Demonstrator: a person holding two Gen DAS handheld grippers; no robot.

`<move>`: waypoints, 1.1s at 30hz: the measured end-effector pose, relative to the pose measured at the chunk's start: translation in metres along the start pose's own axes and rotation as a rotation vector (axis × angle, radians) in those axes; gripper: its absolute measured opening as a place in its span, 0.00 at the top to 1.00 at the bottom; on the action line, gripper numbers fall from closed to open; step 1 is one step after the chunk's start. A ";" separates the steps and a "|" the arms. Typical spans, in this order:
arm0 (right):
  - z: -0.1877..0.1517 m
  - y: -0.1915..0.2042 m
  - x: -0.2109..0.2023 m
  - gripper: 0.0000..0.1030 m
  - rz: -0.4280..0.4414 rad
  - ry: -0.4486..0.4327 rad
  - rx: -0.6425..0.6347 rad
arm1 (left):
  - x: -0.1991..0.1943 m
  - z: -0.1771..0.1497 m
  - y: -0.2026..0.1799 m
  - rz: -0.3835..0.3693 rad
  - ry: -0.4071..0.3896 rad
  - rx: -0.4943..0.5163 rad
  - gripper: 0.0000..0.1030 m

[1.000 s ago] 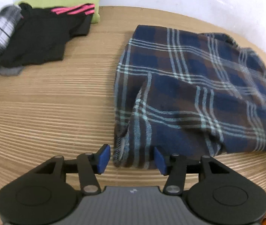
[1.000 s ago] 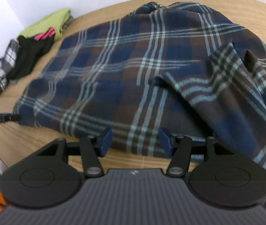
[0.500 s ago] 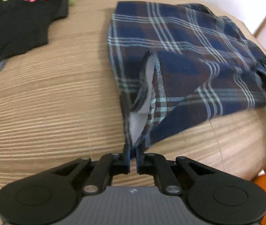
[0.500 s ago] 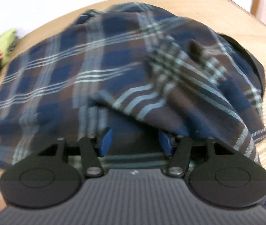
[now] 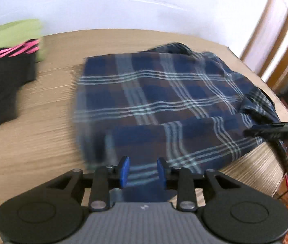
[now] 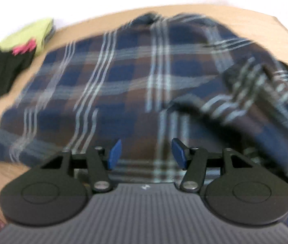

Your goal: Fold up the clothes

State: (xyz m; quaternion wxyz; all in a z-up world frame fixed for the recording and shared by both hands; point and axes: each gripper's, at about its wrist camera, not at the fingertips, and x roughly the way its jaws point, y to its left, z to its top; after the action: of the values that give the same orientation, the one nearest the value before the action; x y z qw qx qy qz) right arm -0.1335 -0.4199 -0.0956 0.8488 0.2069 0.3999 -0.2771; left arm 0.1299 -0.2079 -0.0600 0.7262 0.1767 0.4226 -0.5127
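Observation:
A blue and brown plaid shirt lies spread on the wooden table, its near edge folded over onto itself. My left gripper hovers at that folded near edge. Its jaws are opening, and plaid cloth lies between and under the blue pads without being pinched. In the right wrist view the same shirt fills the frame, blurred, with a rumpled sleeve on the right. My right gripper stands open just above the shirt's near part, holding nothing.
A black garment with pink stripes and a green one are piled at the table's far left. The table's right edge drops off near the shirt. A hand with the other gripper shows at the right.
The left gripper shut on the shirt's near corner, lifted it over, and its jaws have now parted with the flap lying folded. The right gripper slid sideways over the shirt, still open.

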 end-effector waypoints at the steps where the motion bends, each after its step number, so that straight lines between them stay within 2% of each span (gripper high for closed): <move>1: -0.004 0.003 0.006 0.45 -0.019 0.006 -0.010 | 0.016 0.002 -0.005 0.016 0.032 0.017 0.65; 3: -0.008 0.008 0.007 0.45 -0.047 -0.004 -0.024 | 0.039 0.001 -0.009 0.059 0.078 0.032 0.68; 6: -0.009 0.003 -0.014 0.45 -0.067 -0.015 -0.006 | 0.053 -0.001 -0.014 0.102 0.104 0.050 0.63; 8: -0.017 -0.010 -0.039 0.45 -0.108 -0.074 0.016 | 0.055 0.001 -0.019 0.119 0.110 0.056 0.62; 12: -0.050 -0.058 -0.090 0.44 -0.324 -0.151 0.100 | 0.046 0.010 -0.037 0.095 0.083 0.067 0.58; 14: -0.070 -0.082 -0.108 0.34 -0.411 -0.148 0.157 | 0.048 0.016 -0.054 0.074 0.079 0.088 0.57; 16: -0.092 -0.108 -0.118 0.34 -0.468 -0.120 0.234 | 0.054 0.022 -0.075 0.059 0.075 0.123 0.56; 20: -0.122 -0.143 -0.121 0.34 -0.470 -0.106 0.369 | 0.067 0.032 -0.110 0.005 0.086 0.166 0.56; 23: -0.121 -0.152 -0.110 0.34 -0.484 -0.124 0.252 | 0.078 0.035 -0.136 -0.015 0.106 0.202 0.56; 25: -0.110 -0.161 -0.096 0.34 -0.461 -0.093 0.166 | 0.083 0.037 -0.150 -0.015 0.118 0.229 0.56; 27: -0.101 -0.174 -0.084 0.38 -0.365 -0.047 0.179 | 0.083 0.039 -0.160 -0.013 0.119 0.248 0.56; 28: -0.100 -0.177 -0.083 0.52 -0.326 -0.055 0.203 | 0.082 0.039 -0.162 -0.012 0.117 0.245 0.56; 29: -0.098 -0.177 -0.084 0.82 -0.289 -0.057 0.215 | 0.081 0.040 -0.164 -0.011 0.114 0.242 0.56; 30: -0.094 -0.174 -0.088 0.91 -0.263 -0.052 0.211 | 0.080 0.039 -0.163 -0.010 0.114 0.233 0.56; 33: -0.076 -0.158 -0.107 0.92 -0.152 -0.071 0.207 | 0.078 0.037 -0.156 -0.003 0.114 0.203 0.56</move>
State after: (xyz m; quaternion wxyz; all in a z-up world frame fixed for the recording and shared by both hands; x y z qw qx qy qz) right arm -0.3331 -0.4634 -0.0765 0.8131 0.2525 0.3534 -0.3875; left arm 0.0149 -0.3437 -0.0727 0.6786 0.2776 0.4093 -0.5430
